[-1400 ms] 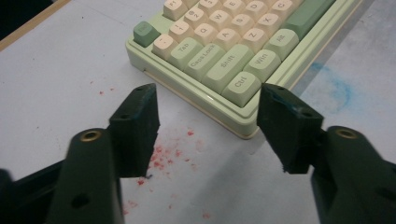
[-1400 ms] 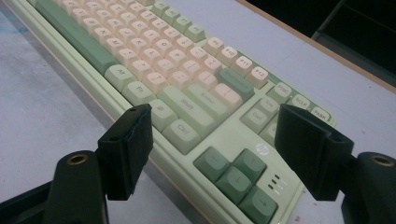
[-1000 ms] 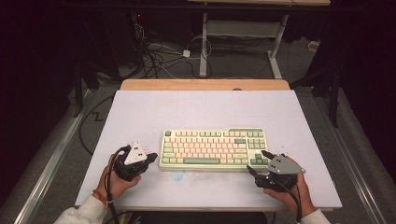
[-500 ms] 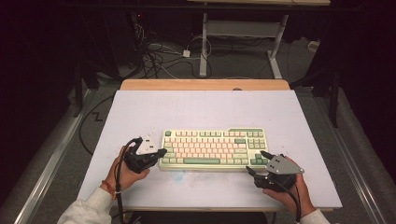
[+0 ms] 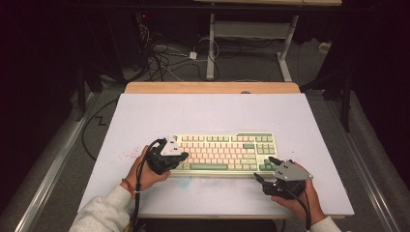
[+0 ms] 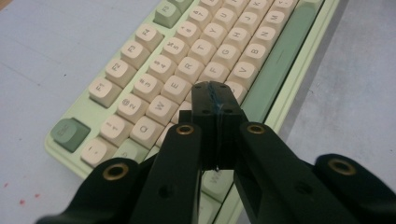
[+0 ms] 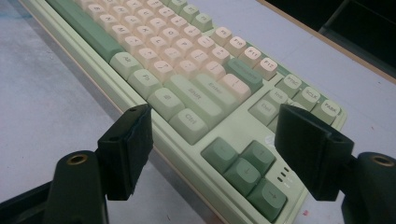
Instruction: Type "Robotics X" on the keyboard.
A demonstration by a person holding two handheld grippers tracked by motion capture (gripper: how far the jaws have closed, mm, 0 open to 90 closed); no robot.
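My left gripper (image 6: 215,100) has moved over the keyboard (image 5: 227,151), jaws clenched and empty, likely to press keys; right gripper (image 7: 212,154) waits released.

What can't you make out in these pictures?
- Left gripper view: the shut gripper covers keys at the keyboard's left end; whether it touches one is hidden.
- Right gripper view: the keyboard's far end is cut off by the top edge.
- High view: key legends too small.
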